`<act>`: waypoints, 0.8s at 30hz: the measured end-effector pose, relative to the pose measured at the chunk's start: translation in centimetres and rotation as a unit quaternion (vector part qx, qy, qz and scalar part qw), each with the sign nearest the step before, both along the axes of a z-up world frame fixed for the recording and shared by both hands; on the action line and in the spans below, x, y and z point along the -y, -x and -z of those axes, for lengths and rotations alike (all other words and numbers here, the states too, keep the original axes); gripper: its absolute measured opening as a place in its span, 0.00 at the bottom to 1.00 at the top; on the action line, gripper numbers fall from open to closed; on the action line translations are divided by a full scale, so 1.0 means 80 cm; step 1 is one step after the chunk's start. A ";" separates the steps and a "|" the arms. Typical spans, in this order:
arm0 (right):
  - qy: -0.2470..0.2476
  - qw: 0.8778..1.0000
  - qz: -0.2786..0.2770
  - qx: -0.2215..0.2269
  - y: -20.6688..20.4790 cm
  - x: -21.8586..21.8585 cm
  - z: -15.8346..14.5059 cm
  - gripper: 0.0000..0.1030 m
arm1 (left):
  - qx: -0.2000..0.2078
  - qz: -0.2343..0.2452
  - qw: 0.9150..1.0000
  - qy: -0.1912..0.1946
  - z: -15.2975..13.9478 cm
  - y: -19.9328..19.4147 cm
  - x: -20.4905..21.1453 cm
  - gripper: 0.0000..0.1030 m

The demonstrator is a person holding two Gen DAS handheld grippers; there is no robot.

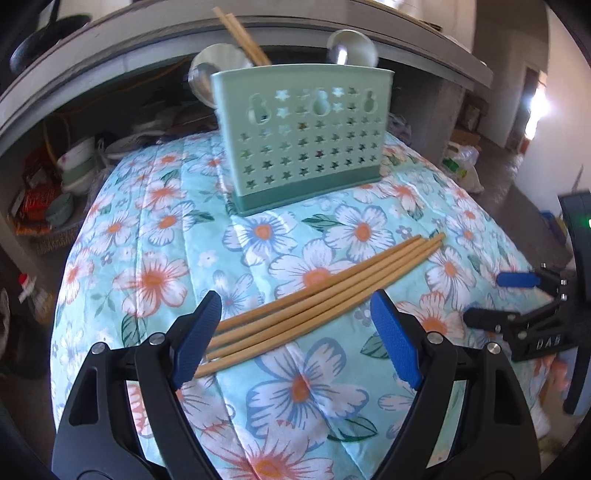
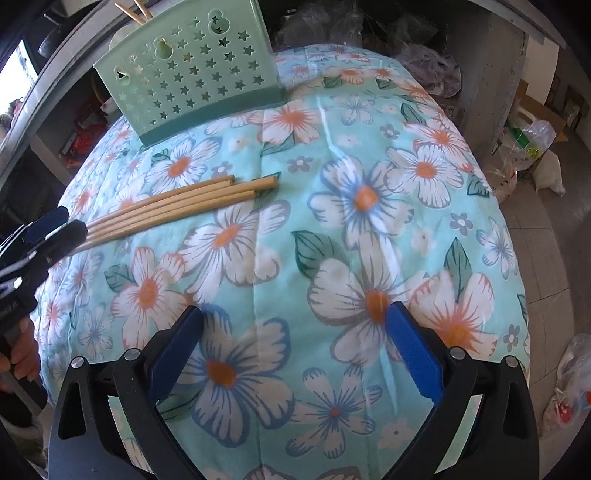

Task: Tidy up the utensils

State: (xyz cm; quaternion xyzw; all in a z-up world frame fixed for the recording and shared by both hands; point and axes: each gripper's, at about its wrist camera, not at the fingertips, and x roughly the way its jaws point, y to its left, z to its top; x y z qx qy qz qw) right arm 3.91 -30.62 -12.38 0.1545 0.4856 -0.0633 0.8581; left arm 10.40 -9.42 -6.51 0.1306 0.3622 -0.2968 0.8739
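Several wooden chopsticks (image 1: pixel 325 291) lie in a bundle on the floral cloth; they also show in the right wrist view (image 2: pixel 177 203). My left gripper (image 1: pixel 295 325) is open, its blue pads to either side of the bundle's near end. A green star-cut utensil holder (image 1: pixel 299 136) stands behind, holding two chopsticks (image 1: pixel 242 35) and metal spoons (image 1: pixel 218 70); the holder also shows in the right wrist view (image 2: pixel 188 70). My right gripper (image 2: pixel 295 343) is open and empty over the cloth, right of the chopsticks. It shows at the right edge of the left wrist view (image 1: pixel 491 295).
The floral cloth (image 2: pixel 369 229) covers a rounded table. A grey shelf unit (image 1: pixel 74 85) behind holds bowls and packets. Plastic bags (image 2: pixel 532 147) lie on the floor at right.
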 end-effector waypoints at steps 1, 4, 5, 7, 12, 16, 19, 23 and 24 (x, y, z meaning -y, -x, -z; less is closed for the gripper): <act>0.001 1.000 -0.001 0.001 0.000 0.001 0.000 0.94 | 0.008 0.013 1.000 -0.009 0.000 0.004 0.005 0.76; 0.025 1.000 -0.008 0.004 0.000 -0.008 -0.003 0.94 | 0.027 0.041 0.998 -0.028 0.000 0.012 0.019 0.76; 0.033 0.999 -0.007 0.002 -0.001 -0.011 -0.003 0.94 | 0.035 0.052 0.997 -0.036 0.000 0.015 0.025 0.76; 0.035 0.999 -0.001 0.001 0.002 -0.012 -0.005 0.94 | 0.050 0.072 0.995 -0.052 0.000 0.019 0.035 0.76; 0.022 1.000 -0.009 0.009 0.005 -0.006 -0.007 0.94 | 0.084 0.144 0.981 -0.099 0.006 0.033 0.063 0.74; -0.045 0.998 0.023 0.033 0.021 0.024 -0.015 0.94 | 0.118 0.199 0.961 -0.154 0.023 0.047 0.085 0.64; -0.077 0.994 0.061 0.047 0.034 0.049 -0.018 0.94 | 0.129 0.226 0.947 -0.188 0.035 0.052 0.101 0.49; -0.116 0.988 0.083 0.052 0.043 0.071 -0.016 0.86 | 0.164 0.249 0.928 -0.225 0.046 0.058 0.117 0.38; -0.119 0.988 0.085 0.052 0.043 0.073 -0.014 0.84 | 0.173 0.254 0.923 -0.233 0.048 0.059 0.121 0.36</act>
